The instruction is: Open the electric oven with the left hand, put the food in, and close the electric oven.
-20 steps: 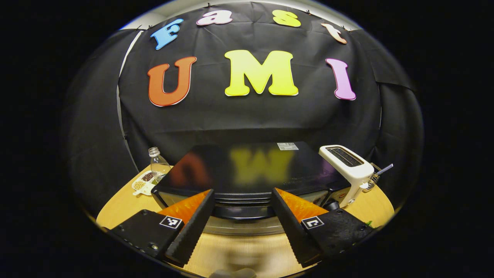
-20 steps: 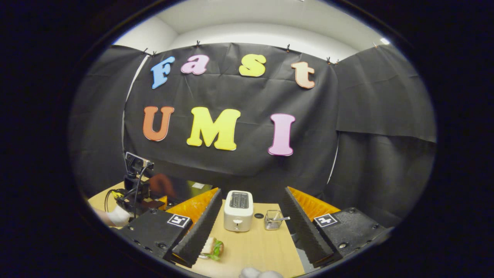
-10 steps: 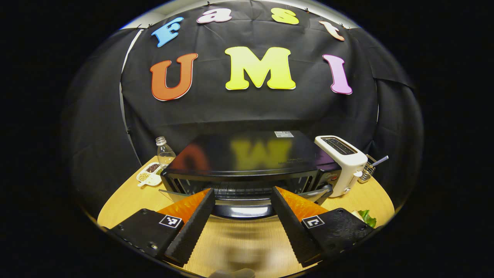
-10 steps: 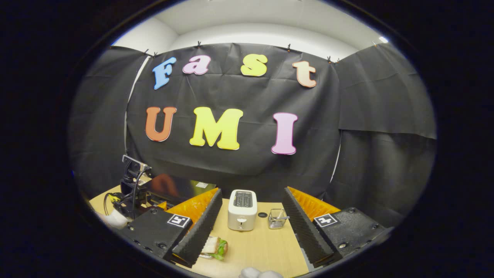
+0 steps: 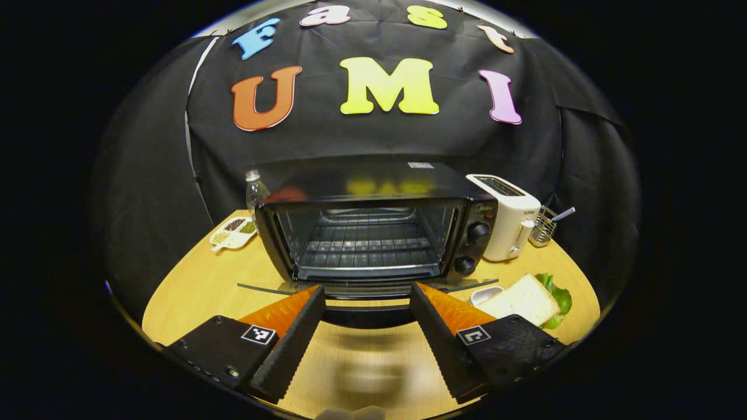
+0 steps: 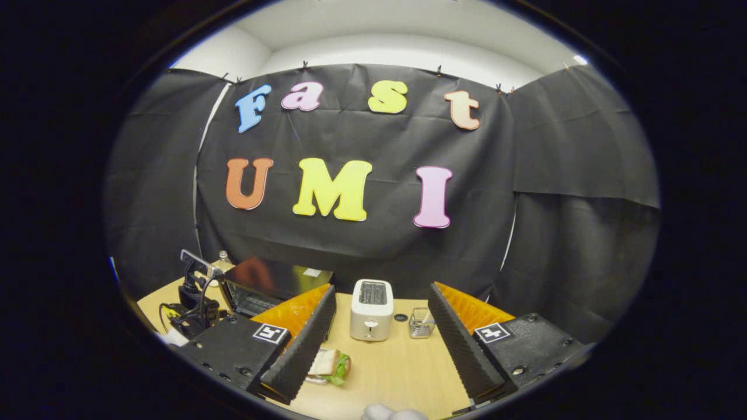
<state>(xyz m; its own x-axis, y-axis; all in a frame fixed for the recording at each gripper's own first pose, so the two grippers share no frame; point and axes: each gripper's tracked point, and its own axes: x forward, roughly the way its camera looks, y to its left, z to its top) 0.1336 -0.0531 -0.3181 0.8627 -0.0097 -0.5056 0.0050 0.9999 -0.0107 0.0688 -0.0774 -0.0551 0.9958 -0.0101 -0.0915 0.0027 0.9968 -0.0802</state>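
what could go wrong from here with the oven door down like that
The oven door hangs open, level with the left gripper, whose open fingers straddle the handle; pulling away carelessly might snag it. The sandwich lies right of the oven, near the toaster, so the right gripper could clip the toaster or the door edge when carrying it in. The layers may also slide apart.
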